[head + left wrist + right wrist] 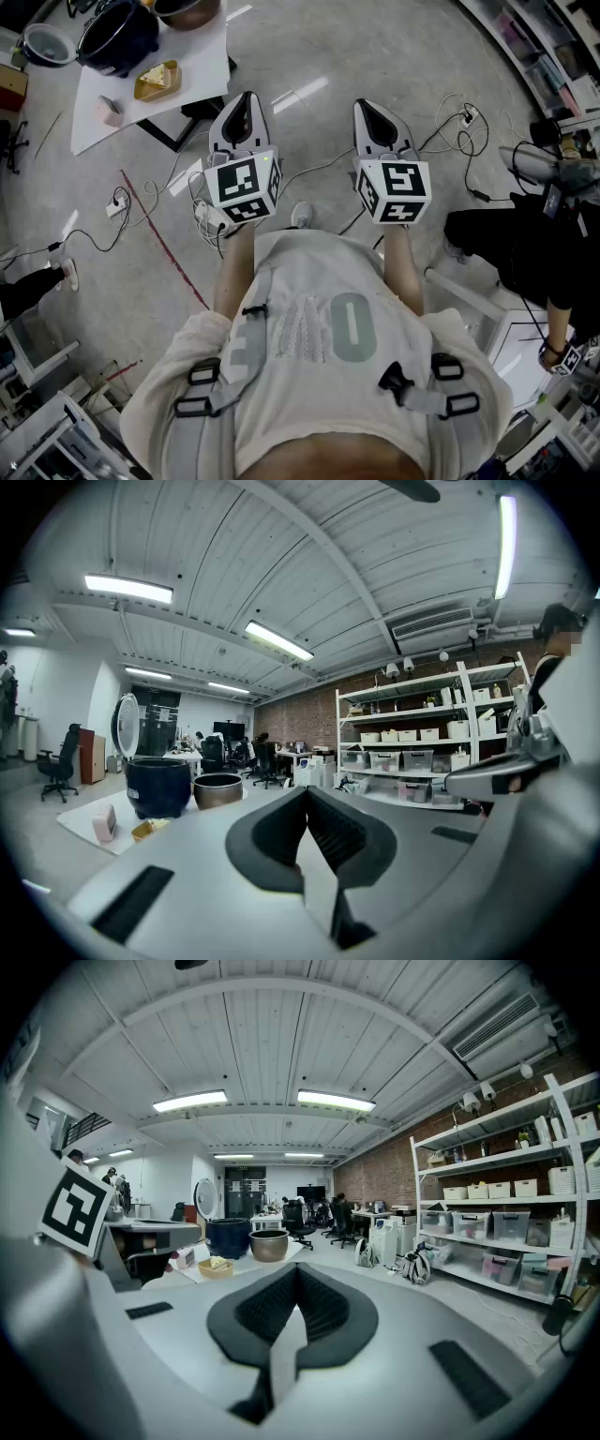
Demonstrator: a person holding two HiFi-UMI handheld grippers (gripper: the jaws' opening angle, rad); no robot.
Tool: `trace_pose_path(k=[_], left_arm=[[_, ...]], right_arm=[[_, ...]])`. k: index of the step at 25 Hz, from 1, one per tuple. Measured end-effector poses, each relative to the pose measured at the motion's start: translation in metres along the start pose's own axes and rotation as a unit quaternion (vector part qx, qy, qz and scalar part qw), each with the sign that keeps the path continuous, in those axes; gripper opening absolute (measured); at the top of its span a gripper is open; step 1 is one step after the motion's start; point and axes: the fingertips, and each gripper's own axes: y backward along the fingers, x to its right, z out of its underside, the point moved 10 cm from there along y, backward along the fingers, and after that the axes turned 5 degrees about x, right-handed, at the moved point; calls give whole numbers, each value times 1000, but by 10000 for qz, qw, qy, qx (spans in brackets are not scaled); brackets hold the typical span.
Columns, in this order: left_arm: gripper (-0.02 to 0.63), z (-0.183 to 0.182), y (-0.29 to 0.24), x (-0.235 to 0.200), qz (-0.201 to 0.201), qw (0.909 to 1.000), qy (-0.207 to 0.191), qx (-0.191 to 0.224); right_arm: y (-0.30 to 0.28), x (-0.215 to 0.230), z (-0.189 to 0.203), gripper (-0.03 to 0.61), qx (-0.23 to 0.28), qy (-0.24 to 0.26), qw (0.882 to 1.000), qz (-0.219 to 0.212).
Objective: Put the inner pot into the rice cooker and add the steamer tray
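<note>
A dark blue rice cooker (120, 34) stands with its lid up on a white table (202, 66) at the far left. The bronze inner pot (188, 11) sits beside it on the table, outside the cooker. In the left gripper view the cooker (157, 786) and the pot (217, 789) stand side by side, well ahead. The right gripper view shows the cooker (228, 1237) and pot (269, 1245) too. My left gripper (246, 98) and right gripper (368, 106) are held out over the floor, both shut and empty, short of the table.
A yellow tray (157, 80) and a small pink object (110, 111) lie on the table's near part. A pale round bowl (46, 43) sits left of the cooker. Cables and a power strip (116, 207) trail over the floor. Shelves (422, 742) line the brick wall at right.
</note>
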Motion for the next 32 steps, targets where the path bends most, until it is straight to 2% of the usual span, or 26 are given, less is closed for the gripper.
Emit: trace_pose_path(k=[10,16,26,32], left_arm=[[21,-4,-16,-19,18,9998,179,43],[21,1,-36,-33,115,9997,211,44],[21,0,-76,-73,215,9983,486,245],[21,-4,-107,-85,122,9986,451,249]], right_arm=[[-22,0,-5,8,-56,-89,9999,-19],[-43,4,-4,8,-66,-419,9991,84],[-80,2,-2,8,-114,0,9994,331],[-114,15,-8,9,-136,-63,9997,174]])
